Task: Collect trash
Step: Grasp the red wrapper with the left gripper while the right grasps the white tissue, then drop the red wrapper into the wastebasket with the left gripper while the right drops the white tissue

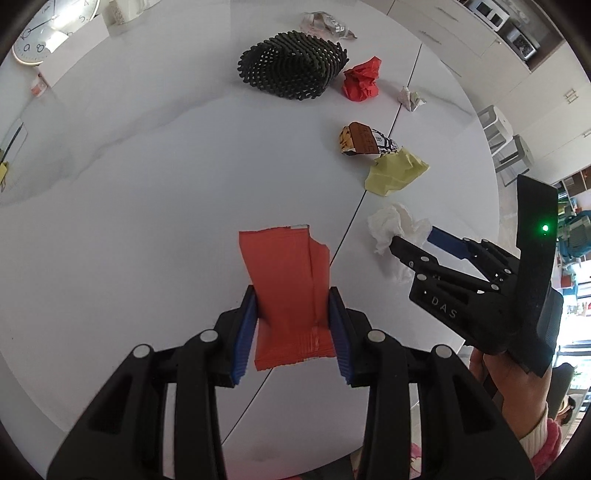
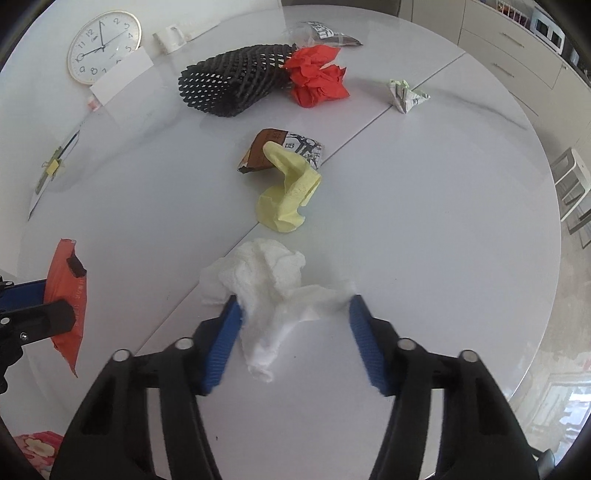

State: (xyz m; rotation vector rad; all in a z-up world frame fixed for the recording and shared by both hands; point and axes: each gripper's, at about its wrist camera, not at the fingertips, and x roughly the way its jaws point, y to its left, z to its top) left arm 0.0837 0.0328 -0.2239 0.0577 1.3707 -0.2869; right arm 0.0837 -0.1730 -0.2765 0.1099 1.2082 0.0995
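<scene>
My left gripper [image 1: 291, 295] is shut on an orange-red wrapper [image 1: 286, 288] and holds it above the white table; the wrapper also shows in the right wrist view [image 2: 64, 295]. My right gripper [image 2: 293, 306] is open, its blue pads on either side of a crumpled white tissue [image 2: 269, 284] lying on the table. In the left wrist view the right gripper [image 1: 417, 245] sits by the tissue [image 1: 391, 225]. A yellow crumpled paper [image 2: 288, 192], a brown snack wrapper [image 2: 280, 151], a red paper ball [image 2: 317, 77] and a small folded paper [image 2: 404, 94] lie farther out.
A black mesh basket [image 2: 236, 81] lies on its side at the back, a clear wrapper [image 2: 321, 33] behind it. A wall clock [image 2: 103, 46], a white card and a cup [image 2: 170, 37] are at the far left. The round table [image 2: 443, 221] has a seam across it.
</scene>
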